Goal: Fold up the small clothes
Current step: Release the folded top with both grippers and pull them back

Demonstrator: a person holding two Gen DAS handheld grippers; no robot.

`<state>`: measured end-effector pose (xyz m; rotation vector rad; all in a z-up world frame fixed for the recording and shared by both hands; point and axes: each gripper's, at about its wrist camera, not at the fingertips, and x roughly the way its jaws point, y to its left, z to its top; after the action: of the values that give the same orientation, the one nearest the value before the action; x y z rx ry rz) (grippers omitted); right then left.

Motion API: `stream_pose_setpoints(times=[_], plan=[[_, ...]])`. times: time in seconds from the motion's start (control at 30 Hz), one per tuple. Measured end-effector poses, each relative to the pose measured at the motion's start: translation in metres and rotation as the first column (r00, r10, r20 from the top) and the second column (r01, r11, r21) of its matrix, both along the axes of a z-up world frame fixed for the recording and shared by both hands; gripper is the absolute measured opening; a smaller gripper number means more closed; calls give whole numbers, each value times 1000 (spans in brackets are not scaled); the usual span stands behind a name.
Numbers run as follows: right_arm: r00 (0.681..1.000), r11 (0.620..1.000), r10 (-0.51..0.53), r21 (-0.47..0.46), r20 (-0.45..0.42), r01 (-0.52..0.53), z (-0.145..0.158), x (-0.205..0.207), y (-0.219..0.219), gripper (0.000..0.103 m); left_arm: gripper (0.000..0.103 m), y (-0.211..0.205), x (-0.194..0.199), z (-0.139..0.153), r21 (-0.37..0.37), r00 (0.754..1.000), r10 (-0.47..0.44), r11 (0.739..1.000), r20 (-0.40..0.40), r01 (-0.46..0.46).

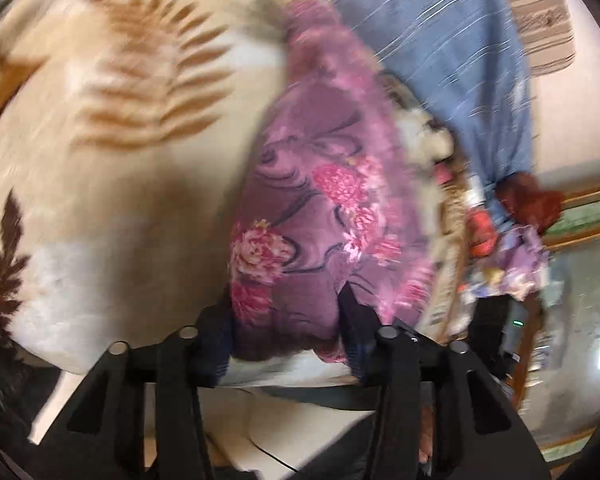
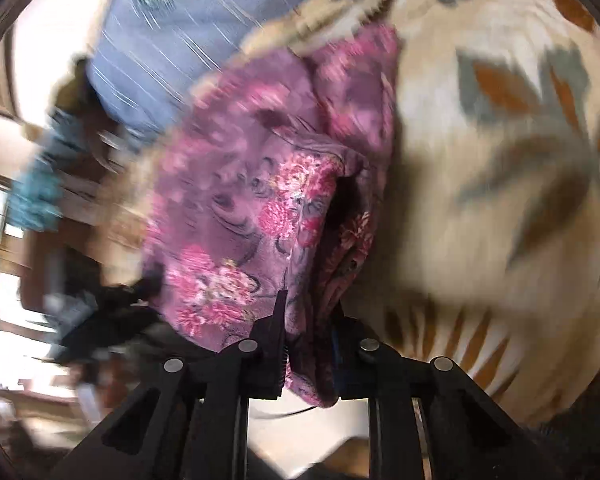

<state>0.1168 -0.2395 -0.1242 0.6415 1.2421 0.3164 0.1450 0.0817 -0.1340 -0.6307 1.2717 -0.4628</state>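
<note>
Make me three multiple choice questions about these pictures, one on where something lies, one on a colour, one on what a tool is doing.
1. What does the flowered garment lie on?
A. a cream blanket with brown leaves
B. a bare wooden floor
C. a glass table

2. What is the garment's main colour?
A. green
B. purple with pink flowers
C. plain white

3. What is the right tool doing?
A. hanging open over nothing
B. gripping a blue shirt
C. pinching a bunched fold of the garment

Answers: 1 A, the blanket spreads beneath and beside the garment. 2 B, purple cloth with pink blooms shows in both views. 3 C, the right wrist view shows its fingers closed narrowly on a fold of the cloth.
</note>
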Motion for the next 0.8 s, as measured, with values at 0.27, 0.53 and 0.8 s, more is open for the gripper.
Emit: stream_pose_setpoints(times=[0.27,0.53,0.8], plan=[[989,938,22,-344,147,30,36,-27,40,41,60,-7,-30,24,155,972,13,987,235,-51],[987,877,-19,-472,157,92,60,-50,37,48,60,-17,-60,44,274,946,4,957,325,-98],[984,862,-24,-496,174,109,81,-61,39,54,62,-28,-74,75,341,933,-17,933,360,-114]])
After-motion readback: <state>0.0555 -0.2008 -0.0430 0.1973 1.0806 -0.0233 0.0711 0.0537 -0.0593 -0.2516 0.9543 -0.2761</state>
